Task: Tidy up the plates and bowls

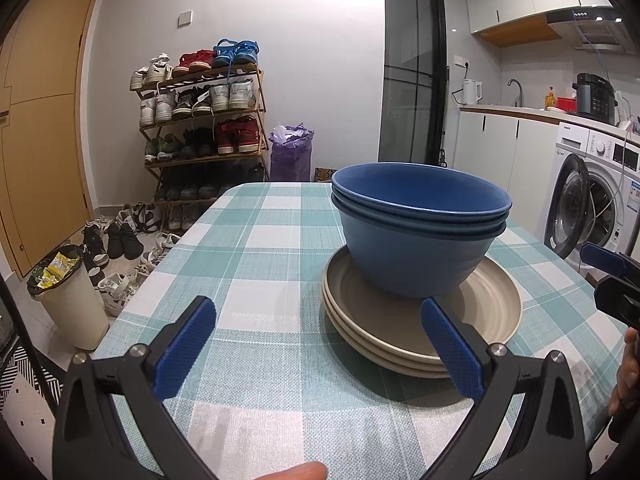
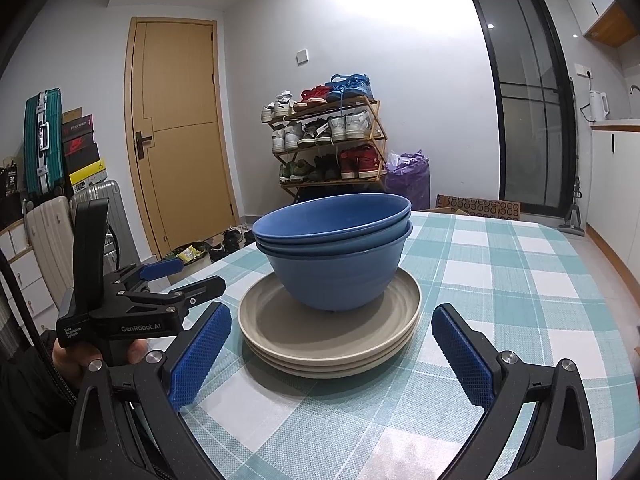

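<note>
Blue bowls [image 2: 334,256] nested on beige plates [image 2: 328,332] mid-table, left gripper [image 1: 318,344] and right gripper [image 2: 332,354] both spread, empty, near side; off-centre nudge could topple the stack.

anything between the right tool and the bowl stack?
Nothing visible. The right tool is open and faces the blue bowls, which sit nested on the beige plates; only bare checked tablecloth lies before the stack. The left tool is off to the side, clear of that path.
</note>
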Tool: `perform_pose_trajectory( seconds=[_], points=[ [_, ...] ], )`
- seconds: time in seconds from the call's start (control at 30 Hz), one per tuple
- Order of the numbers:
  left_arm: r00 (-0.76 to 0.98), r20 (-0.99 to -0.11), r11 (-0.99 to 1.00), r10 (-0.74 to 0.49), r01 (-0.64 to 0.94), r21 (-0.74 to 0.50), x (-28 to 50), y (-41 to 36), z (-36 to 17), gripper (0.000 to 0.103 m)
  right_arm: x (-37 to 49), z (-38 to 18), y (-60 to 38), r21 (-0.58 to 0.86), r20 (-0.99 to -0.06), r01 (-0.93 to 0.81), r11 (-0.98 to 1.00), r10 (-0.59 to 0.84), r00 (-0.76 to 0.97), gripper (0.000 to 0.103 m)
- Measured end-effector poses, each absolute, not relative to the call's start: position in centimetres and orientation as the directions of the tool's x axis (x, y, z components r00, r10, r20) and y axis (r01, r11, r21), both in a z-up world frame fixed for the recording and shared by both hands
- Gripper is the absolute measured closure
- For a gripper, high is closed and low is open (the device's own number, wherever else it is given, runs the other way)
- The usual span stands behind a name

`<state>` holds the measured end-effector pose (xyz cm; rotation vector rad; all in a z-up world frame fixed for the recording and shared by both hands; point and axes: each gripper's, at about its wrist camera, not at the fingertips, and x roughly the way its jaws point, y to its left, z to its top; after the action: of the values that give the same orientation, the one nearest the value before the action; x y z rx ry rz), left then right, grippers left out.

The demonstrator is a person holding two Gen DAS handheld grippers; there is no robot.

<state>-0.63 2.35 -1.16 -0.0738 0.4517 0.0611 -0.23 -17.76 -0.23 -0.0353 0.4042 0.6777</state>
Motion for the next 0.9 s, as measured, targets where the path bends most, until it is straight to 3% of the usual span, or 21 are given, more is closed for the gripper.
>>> perform_pose_trajectory(
  seconds=[0.9],
  points=[
    [0.899,-0.437,0.996,0.044,-0.076,-0.056,-0.78,2.28,-1.29,0.000,-0.22,-0.29,-17.85,0.099,-0.375,-0.617,0.781,0.604,0.703,0.001]
  ],
)
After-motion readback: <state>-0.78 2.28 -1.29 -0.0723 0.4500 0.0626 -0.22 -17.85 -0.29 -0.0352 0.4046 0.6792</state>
